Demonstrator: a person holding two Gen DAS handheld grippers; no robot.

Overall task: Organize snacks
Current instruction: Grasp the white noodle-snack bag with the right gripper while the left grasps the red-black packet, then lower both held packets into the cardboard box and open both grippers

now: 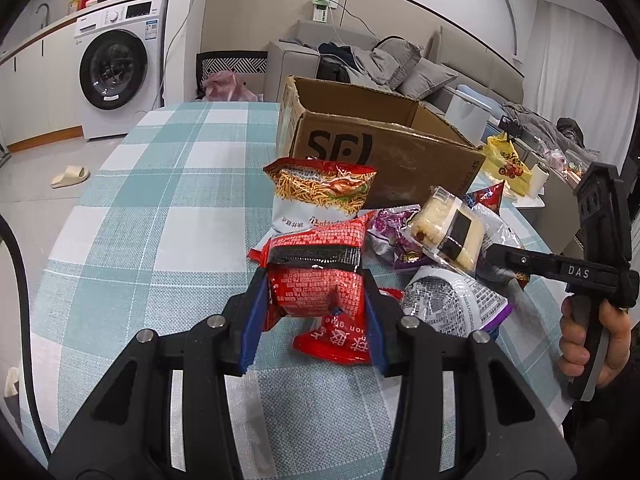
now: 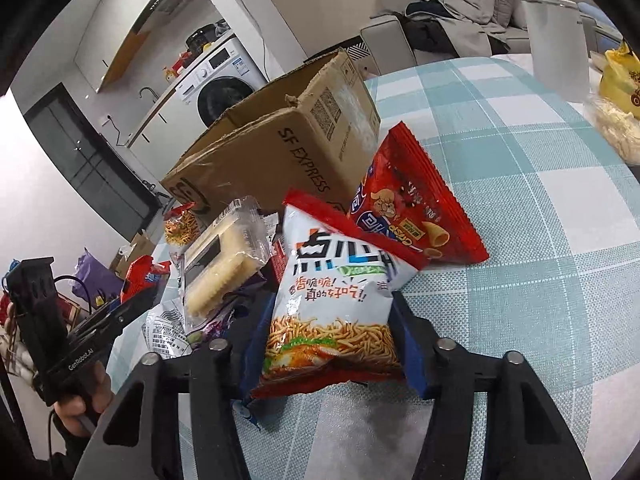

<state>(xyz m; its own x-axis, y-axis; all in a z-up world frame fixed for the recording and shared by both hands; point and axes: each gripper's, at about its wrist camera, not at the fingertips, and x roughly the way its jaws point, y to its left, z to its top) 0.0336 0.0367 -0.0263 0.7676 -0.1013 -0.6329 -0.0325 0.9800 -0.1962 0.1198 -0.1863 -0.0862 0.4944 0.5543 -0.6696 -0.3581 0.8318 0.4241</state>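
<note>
**Both tongs loaded, box drop is next**

Step in hand, as I read it: pick done on both sides, transfer pending. My left gripper (image 1: 316,312) pinches a red foil packet (image 1: 320,280) across its middle, blue pads squeezing the sides in. My right gripper (image 2: 326,344) pinches a white-and-red noodle-snack bag (image 2: 332,308) near its bottom seam; the bag stands puffed between the pads.

Both packs are near the near edge of the snack pile, low over the table (image 1: 160,208). I can't tell whether either is fully lifted off the cloth.

Next move, my guess: raise each, carry to the far side, release over the open top of the cardboard box (image 1: 380,152). Needs clearance over the box's torn front rim.

Materials: crinkly glossy film, air-filled, soft. Grip could slip or crush contents. Box is corrugated, scuffed, flaps ragged.

Around them: a clear-wrapped rice-cake pack (image 1: 448,232) sits on top of a purple bag (image 1: 394,236), a silver printed bag (image 1: 452,300) lies just beside, and a red cone-snack bag (image 2: 412,200) leans by the box. Woven check tablecloth, teal and white.
</note>
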